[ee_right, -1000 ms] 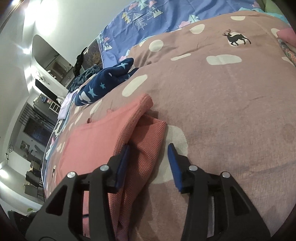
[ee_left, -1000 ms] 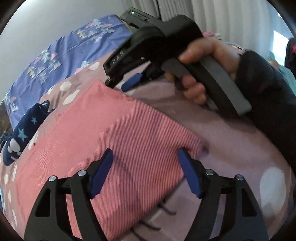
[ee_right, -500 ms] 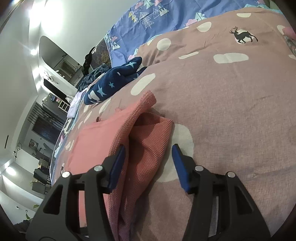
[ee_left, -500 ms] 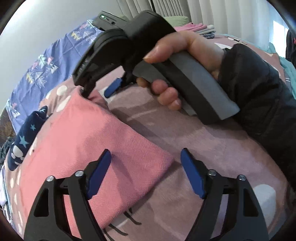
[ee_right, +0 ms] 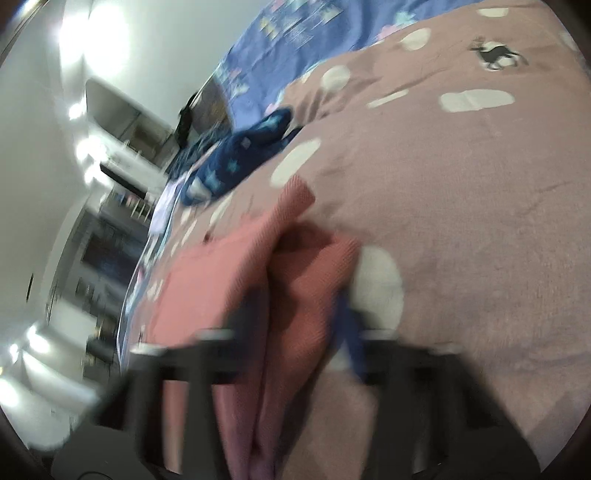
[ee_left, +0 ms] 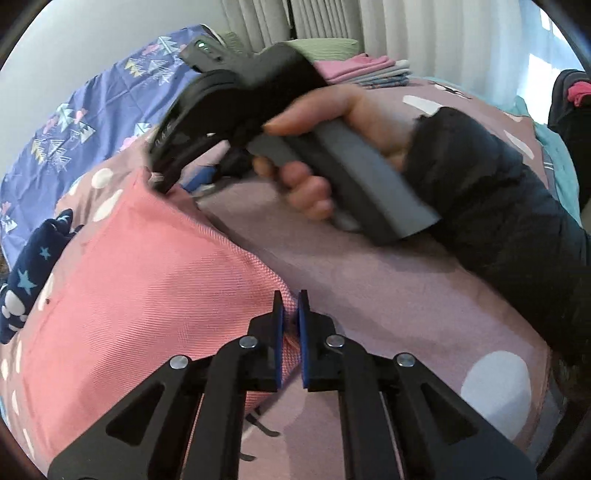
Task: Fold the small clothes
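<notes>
1. Left wrist view, nearest: the left gripper [ee_left: 290, 314] has its blue pads [ee_left: 277, 332] pinched together on the near corner of the pink cloth [ee_left: 140, 295], with a fold of the fabric squeezed up between them.
2. That cloth lies flat on the bed [ee_left: 388, 295], spreading away to the left over a mauve cover with white spots.
3. Farther along the same cloth, at its far corner, sits the right gripper [ee_left: 162, 181], held by a hand [ee_left: 332, 147] in a dark sleeve [ee_left: 498, 221]; its tips meet the fabric's edge there.
4. Right wrist view is badly smeared, so I can only say the right gripper [ee_right: 306, 332] probably has the pink cloth [ee_right: 229, 277] caught in it: a darker fold of the cloth runs down between its fingers and one blue pad [ee_right: 349, 339] lies against it. The jaws are as good as closed.
5. Beyond the cloth on the left lies a navy garment [ee_left: 26, 273] with stars, apart from the pink one.
6. Behind it is a blue sheet [ee_left: 74, 110] with a triangle pattern.
7. Farthest back, by the curtain [ee_left: 424, 33], a stack [ee_left: 365, 72] of folded clothes rests on the bed.
</notes>
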Demonstrator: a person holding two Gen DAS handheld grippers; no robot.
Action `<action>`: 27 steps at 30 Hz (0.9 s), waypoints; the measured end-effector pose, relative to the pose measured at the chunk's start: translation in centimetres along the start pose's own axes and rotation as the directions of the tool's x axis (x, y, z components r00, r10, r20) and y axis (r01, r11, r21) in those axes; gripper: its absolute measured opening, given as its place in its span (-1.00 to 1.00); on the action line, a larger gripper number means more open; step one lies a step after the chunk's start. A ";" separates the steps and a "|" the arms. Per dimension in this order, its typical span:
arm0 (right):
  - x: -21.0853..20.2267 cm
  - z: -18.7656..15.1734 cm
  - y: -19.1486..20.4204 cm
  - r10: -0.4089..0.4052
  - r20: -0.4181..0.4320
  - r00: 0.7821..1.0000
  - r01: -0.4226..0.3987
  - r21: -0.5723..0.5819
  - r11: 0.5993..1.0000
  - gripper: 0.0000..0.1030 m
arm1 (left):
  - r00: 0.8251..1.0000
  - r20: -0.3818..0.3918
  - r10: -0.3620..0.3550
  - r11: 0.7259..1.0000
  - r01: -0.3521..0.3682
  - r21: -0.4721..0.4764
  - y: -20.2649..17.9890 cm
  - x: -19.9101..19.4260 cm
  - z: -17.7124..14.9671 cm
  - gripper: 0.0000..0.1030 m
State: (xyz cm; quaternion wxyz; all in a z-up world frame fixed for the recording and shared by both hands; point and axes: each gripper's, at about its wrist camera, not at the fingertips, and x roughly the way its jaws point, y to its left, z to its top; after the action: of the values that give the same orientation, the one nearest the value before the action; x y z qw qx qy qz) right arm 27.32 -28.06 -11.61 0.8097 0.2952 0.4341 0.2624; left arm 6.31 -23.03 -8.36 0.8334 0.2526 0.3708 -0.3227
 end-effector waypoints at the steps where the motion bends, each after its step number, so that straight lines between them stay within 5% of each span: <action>1: -0.4 0.1 -0.3 0.030 0.035 0.999 -0.031 0.031 0.999 -0.91 | 1.000 -0.001 0.001 1.000 -0.001 0.004 -0.1 0.2 -0.1 -0.87; 5: -1.5 0.7 -0.4 0.021 0.132 0.991 -0.024 0.022 0.999 -0.98 | 1.000 -0.003 -0.030 0.999 0.029 -0.027 0.3 0.7 -0.3 -0.88; 10: -1.1 1.4 -2.6 0.106 0.093 0.990 -0.117 0.126 0.985 -0.93 | 0.999 -0.009 -0.037 0.999 0.036 -0.031 0.4 1.2 -0.5 -0.87; 15: -2.3 1.3 -1.7 0.156 0.046 0.987 -0.160 0.112 0.981 -0.17 | 0.999 -0.004 -0.040 0.998 0.040 -0.039 0.7 0.9 -0.6 -0.83; 17: -2.2 1.1 -0.3 0.131 0.000 0.991 -0.131 0.031 0.991 0.23 | 1.000 -0.005 -0.025 1.000 0.025 -0.011 0.0 0.6 -0.5 -0.58; 19: -0.9 0.2 1.9 0.023 -0.066 0.998 -0.030 -0.102 0.994 0.34 | 1.000 -0.002 -0.016 1.000 0.016 0.026 -0.9 0.3 -0.5 -0.22; 21: 0.3 -0.6 3.1 -0.082 -0.056 0.995 0.071 -0.178 0.981 0.34 | 0.999 -0.008 0.036 0.996 -0.036 0.081 -1.8 0.5 -0.5 -0.22; 24: 0.6 -1.1 3.7 -0.114 -0.016 0.993 0.108 -0.203 0.973 0.33 | 0.997 -0.012 0.074 0.994 -0.073 0.078 -1.4 1.3 -0.4 -0.28; 25: 0.5 -1.1 3.3 -0.112 -0.002 0.994 0.110 -0.190 0.976 0.10 | 0.996 -0.012 0.083 0.994 -0.082 0.069 -1.1 1.4 -0.3 -0.58; 26: 0.6 -1.0 2.8 -0.118 0.008 0.993 0.118 -0.171 0.978 -0.51 | 0.996 -0.013 0.090 0.994 -0.089 0.064 -0.8 1.6 -0.2 -0.69; 27: 0.8 -0.7 2.0 -0.090 0.000 0.996 0.089 -0.124 0.988 -0.77 | 0.997 -0.009 0.081 0.995 -0.080 0.060 -0.6 1.6 -0.1 -0.87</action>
State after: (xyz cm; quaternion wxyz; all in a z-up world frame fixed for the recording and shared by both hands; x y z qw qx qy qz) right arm 26.76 -25.94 -11.01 0.8361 0.2241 0.4321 0.2531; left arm 6.65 -23.88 -9.78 0.8356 0.2938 0.3554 -0.2984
